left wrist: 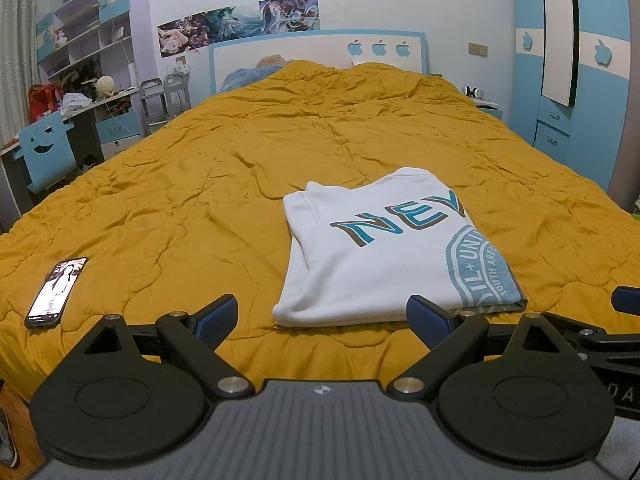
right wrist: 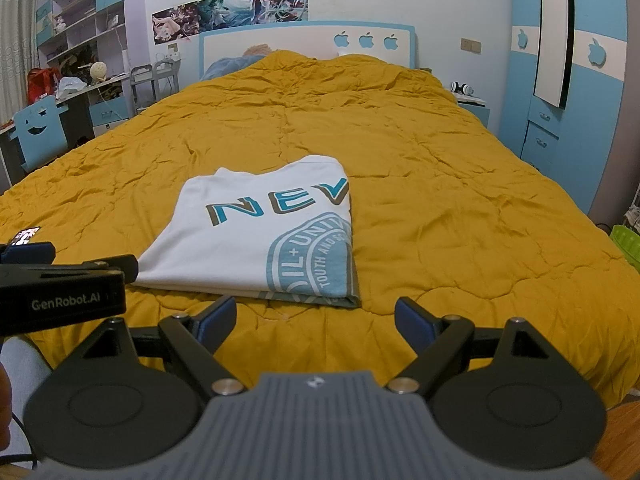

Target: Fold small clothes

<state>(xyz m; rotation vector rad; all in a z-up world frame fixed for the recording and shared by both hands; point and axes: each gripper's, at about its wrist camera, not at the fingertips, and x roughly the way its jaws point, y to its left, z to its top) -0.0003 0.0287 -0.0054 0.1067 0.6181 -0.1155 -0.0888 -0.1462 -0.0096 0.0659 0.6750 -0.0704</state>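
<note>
— Where's the garment sitting?

— The white cotton T-shirt with teal and brown lettering point(left wrist: 384, 256) is already folded into a flat, roughly rectangular packet near the foot of the bed, lying on the mustard-yellow quilted bedspread point(left wrist: 200, 184). Its long axis runs from the near edge away toward the headboard, tilted slightly to one o'clock. The printed round seal wraps over its right-hand fold.

— And which tool is closer?

— Both hang just short of its near hem, touching nothing. From the left gripper point(left wrist: 322, 320) the packet lies at twelve to one o'clock, the near edge falling between the blue-padded fingers. From the right gripper point(right wrist: 316, 318) it lies at eleven o'clock, with the near right corner just ahead of the left pad. I'd call them about equally near; the left one is better centred on it.

— Jaws?

— Spread wide on both, empty.

— How would it handle?

— Soft, limp knit, several layers thick, edges rounded rather than creased. The quilt under it is puffy and wrinkled, so I'd guess a pinch could catch bedspread too.

— Anything else about?

— A black smartphone with a lit screen point(left wrist: 56, 292) lies at nine o'clock, well apart from the shirt.
</note>
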